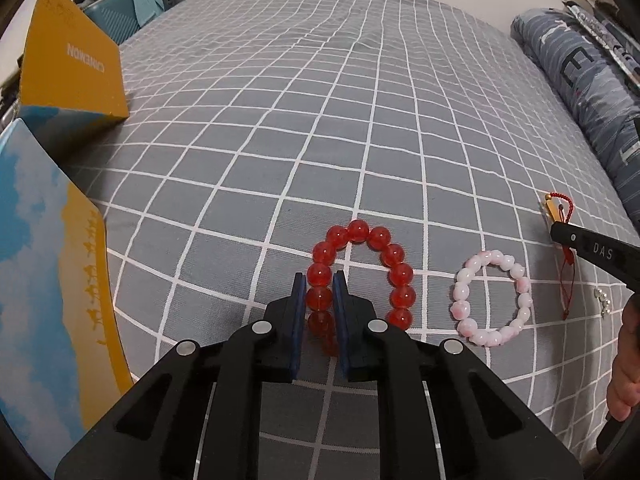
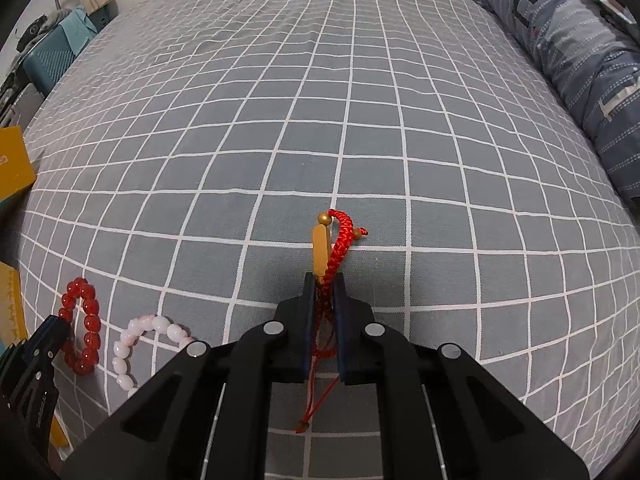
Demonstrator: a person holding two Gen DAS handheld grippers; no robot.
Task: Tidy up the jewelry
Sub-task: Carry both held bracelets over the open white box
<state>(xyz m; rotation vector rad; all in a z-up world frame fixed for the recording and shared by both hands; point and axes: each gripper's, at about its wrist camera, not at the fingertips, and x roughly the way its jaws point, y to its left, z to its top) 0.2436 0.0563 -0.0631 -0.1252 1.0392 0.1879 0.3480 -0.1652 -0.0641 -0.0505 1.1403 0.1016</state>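
Observation:
My left gripper (image 1: 319,280) is shut on the left side of a red bead bracelet (image 1: 394,274), which lies on the grey checked bed sheet (image 1: 280,140). A pink and white bead bracelet (image 1: 492,298) lies to its right. My right gripper (image 2: 323,280) is shut on a red braided cord bracelet (image 2: 340,240) with a gold bar charm; its loose cord ends hang below the jaws. That gripper (image 1: 560,232) also shows at the right edge of the left wrist view. The red bead bracelet (image 2: 82,326) and pink bracelet (image 2: 140,344) show at lower left of the right wrist view.
An open yellow and blue box (image 1: 72,72) stands at the left with its lid (image 1: 52,280) nearer. A rolled blue-grey quilt (image 1: 580,80) lies along the right. Small silver pieces (image 1: 603,302) lie on the sheet at far right.

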